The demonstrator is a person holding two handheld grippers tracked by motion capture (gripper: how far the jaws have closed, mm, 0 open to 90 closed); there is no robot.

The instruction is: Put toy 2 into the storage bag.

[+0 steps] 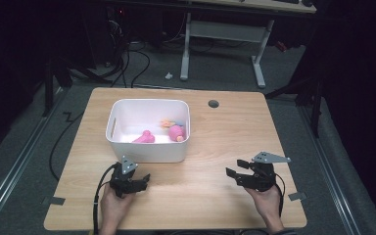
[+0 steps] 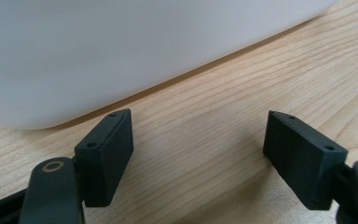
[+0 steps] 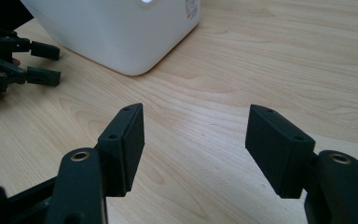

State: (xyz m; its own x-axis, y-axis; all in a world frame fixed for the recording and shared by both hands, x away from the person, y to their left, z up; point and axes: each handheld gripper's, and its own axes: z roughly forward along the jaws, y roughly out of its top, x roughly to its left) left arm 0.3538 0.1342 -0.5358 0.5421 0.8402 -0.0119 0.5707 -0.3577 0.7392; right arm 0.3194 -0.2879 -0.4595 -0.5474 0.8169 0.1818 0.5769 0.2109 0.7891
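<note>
A white plastic bin [image 1: 147,152] stands on the wooden table [image 1: 235,127], left of centre. Inside it lie a pink toy [image 1: 144,138] and a pink and yellow toy [image 1: 175,131]. My left gripper [image 1: 144,180] rests on the table just in front of the bin, pointing right; in the left gripper view its jaws [image 2: 198,140] stand apart over bare wood, with the bin wall [image 2: 121,46] close behind. My right gripper [image 1: 234,169] sits low at the front right, pointing left, and its jaws [image 3: 196,135] are apart with nothing between them. The right gripper view also takes in the bin corner [image 3: 121,32] and the left gripper [image 3: 42,60].
A round cable hole [image 1: 213,104] is in the table near its far edge. Bare wood lies between the two grippers and right of the bin. Beyond the table stand a white desk frame [image 1: 259,63] and cables on the floor [image 1: 127,58].
</note>
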